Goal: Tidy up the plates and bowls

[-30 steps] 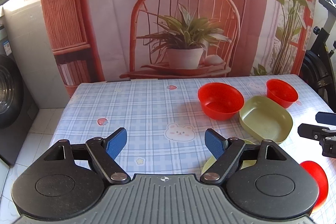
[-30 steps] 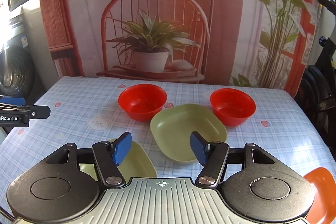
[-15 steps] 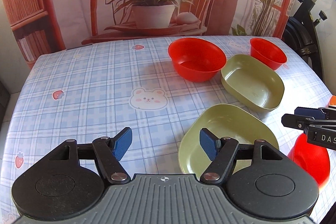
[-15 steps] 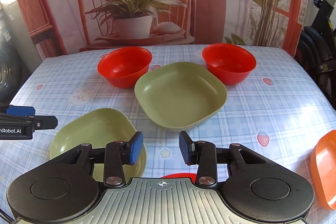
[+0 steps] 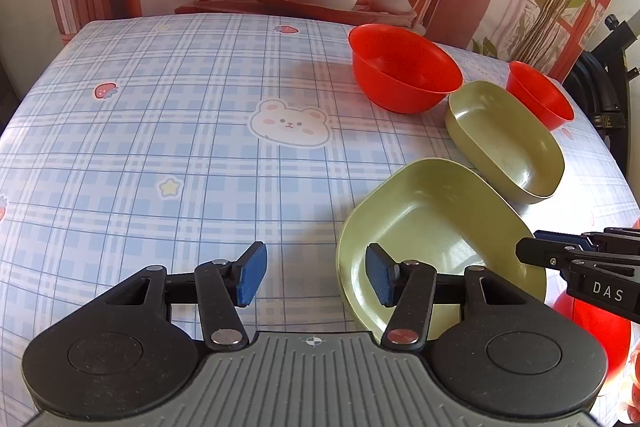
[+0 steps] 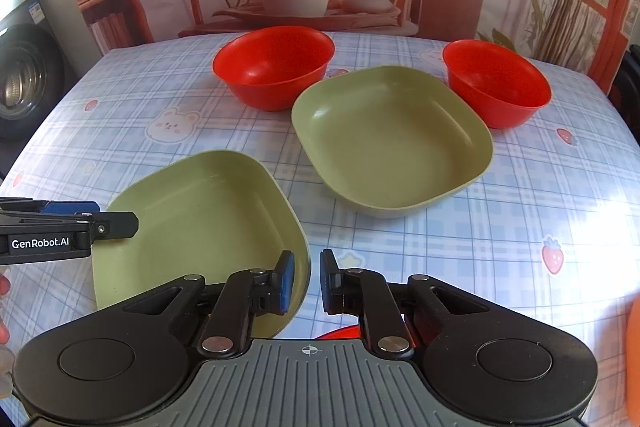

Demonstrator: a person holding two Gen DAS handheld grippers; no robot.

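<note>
Green and red dishes stand on the checked tablecloth point(image 6: 520, 211). The near green plate point(image 6: 200, 223) lies just beside the far green plate point(image 6: 392, 139), with two red bowls point(image 6: 276, 67) behind them. The left gripper point(image 5: 316, 277) has just been closing and straddles the near plate's rim, the pads not pressing. The right gripper point(image 6: 307, 283), also just closing, is narrow, its left pad over the plate's edge; whether it grips, I cannot tell.
</note>
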